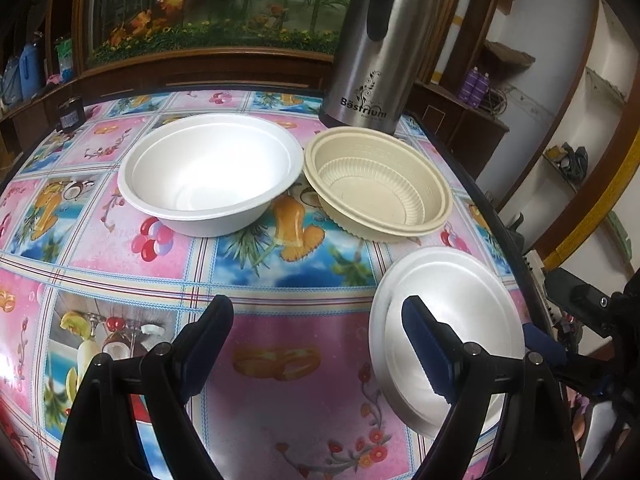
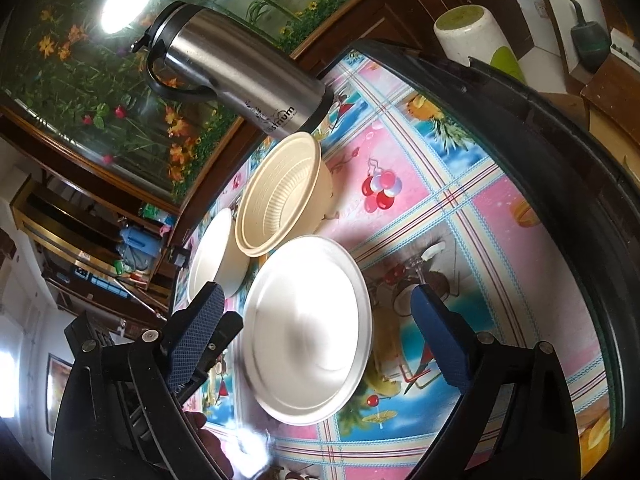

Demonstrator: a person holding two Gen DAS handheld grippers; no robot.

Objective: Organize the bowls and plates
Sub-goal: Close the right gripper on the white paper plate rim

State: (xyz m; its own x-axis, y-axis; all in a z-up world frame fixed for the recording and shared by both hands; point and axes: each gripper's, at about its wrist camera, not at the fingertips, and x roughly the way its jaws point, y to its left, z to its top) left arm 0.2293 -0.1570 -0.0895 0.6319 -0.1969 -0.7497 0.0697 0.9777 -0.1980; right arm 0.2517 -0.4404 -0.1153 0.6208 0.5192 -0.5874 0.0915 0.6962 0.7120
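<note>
left gripper (image 1: 318, 312) hangs over the table (image 1: 280, 400), jaws spread wide, nothing between them. its right finger overlaps the white plate (image 1: 452, 300) in view, contact unclear from here

right gripper (image 2: 316, 300) also spread wide, holding nothing. the white plate (image 2: 308, 328) sits in the gap between its fingers in the right wrist view, slightly motion-blurred. can't tell if the pads touch the rim

layout on the floral tablecloth (image 1: 160, 264):
- white plate near the table's right edge, closest to both grippers, flat on the cloth
- beige ribbed bowl (image 1: 378, 184) just behind the plate, upright; looks like two nested, double rim visible
- white foam bowl (image 1: 210, 176) just left of the beige one, upright, rims close or touching, hard to say which
- steel thermos (image 1: 384, 48) behind the beige bowl, standing upright, "bastrium" print on the body

from the right wrist view, same order: plate, then beige ribbed bowl (image 2: 280, 200), white foam bowl (image 2: 212, 256) partly hidden behind the left finger, steel thermos (image 2: 236, 68) at the far end

small dark box (image 1: 71, 114) at the far left corner of the table, well apart from the dishes
</note>
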